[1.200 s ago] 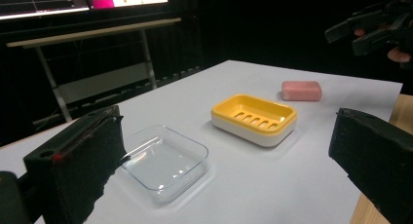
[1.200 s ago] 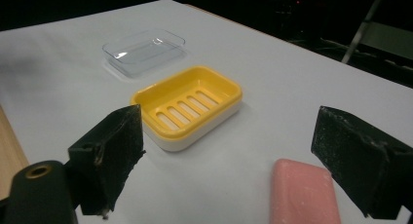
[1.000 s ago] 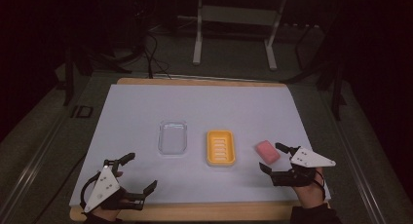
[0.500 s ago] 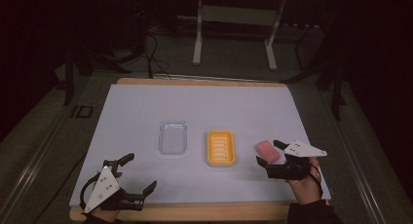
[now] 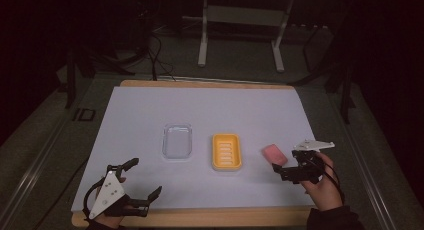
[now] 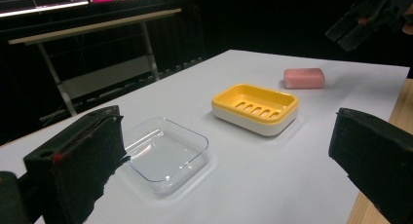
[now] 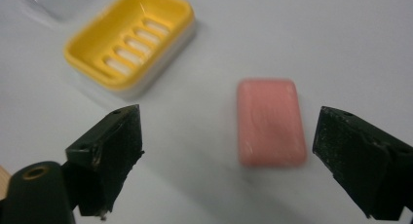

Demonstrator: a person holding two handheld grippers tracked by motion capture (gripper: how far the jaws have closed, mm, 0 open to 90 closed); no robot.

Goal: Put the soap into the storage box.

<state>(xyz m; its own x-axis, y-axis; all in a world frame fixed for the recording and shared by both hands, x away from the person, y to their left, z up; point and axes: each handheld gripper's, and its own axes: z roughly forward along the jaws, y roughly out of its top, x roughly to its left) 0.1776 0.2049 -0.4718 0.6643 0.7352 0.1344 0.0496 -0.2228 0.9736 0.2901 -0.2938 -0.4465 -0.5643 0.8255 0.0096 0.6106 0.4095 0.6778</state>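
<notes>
A person's right gripper point(image 5: 281, 171) hovers just short of a pink bar of soap point(image 5: 274, 154) on the white table point(image 5: 150, 115), its jaws having just been opening and now spread wide, with nothing pressed between them; in the right gripper view the soap point(image 7: 271, 121) lies flat on the table between the two black jaws, nearer the right-hand one, and touches neither. The yellow soap dish point(image 5: 227, 151) stands empty just beside the bar, towards the middle of the table; a clear plastic lid point(image 5: 177, 140) rests beyond it, apart from both. The left gripper point(image 5: 140, 182) sits near the table's front edge, well away from the work, jaws apart and holding nothing. The step in hand appears to be the approach to the soap; the next move likely calls for lowering the open jaws around the bar's long sides and closing squarely, since a slick bar may slip if pinched off-centre.
</notes>
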